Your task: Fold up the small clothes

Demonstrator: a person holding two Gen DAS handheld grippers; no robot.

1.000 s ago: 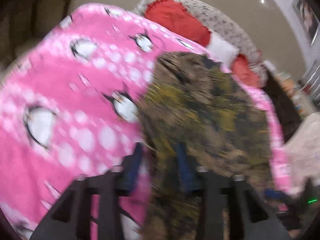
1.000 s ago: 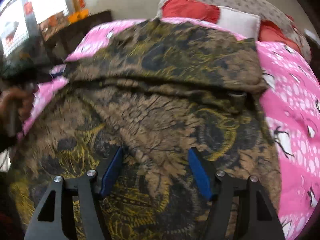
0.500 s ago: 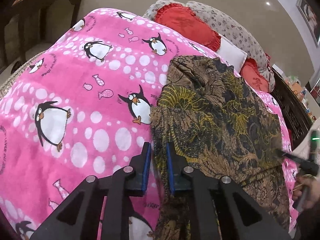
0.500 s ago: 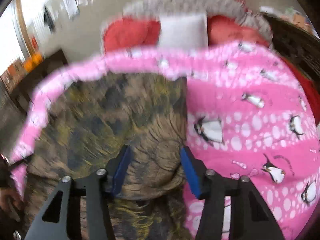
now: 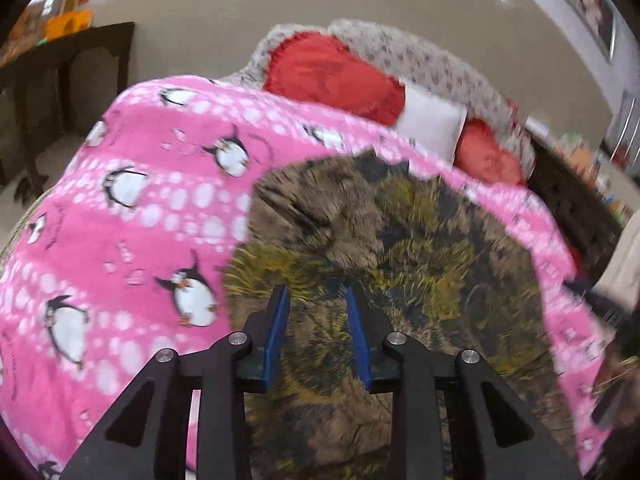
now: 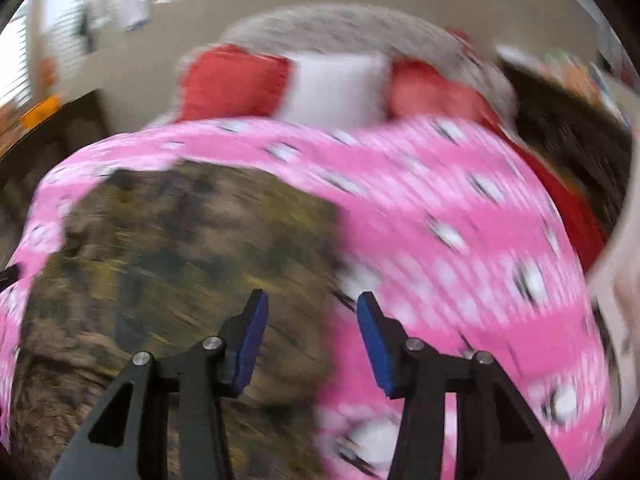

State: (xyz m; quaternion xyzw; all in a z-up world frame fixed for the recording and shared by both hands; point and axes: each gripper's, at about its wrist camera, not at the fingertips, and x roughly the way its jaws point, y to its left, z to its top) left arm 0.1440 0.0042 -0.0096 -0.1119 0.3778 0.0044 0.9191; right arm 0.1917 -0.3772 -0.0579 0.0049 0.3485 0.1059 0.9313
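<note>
Left of the left gripper (image 5: 318, 304), the pink penguin-print blanket (image 5: 132, 240) spreads wide and bare out to its rounded edge, past which a dark wooden side table (image 5: 76, 80) stands against the wall. Between the two blue pads, which are parting with a clear gap and pinch nothing, shows the brown and yellow patterned garment (image 5: 384, 248), lying flat on the blanket. Its left edge runs just outside the left pad and upward to a blunt corner; its far edge stops short of the blanket's far border, beyond which lie a red cushion (image 5: 332, 76) and a white pillow (image 5: 432, 124). To the right of the jaws the garment continues nearly to the blanket's right border, leaving only a thin pink strip.

From the right wrist camera, heavily blurred, the same garment (image 6: 168, 264) fills the space left of and ahead of the right gripper (image 6: 312, 316). The left pad sits over the cloth, while the garment's right edge falls about midway between the pads. These jaws stand spread and are drawing inward, with no cloth pinched; whether the pads touch the fabric I cannot tell. Right of the right pad the blanket (image 6: 460, 216) lies open all the way to its far and right edges, with the cushions (image 6: 236, 80) and pillow (image 6: 336, 88) beyond.
</note>
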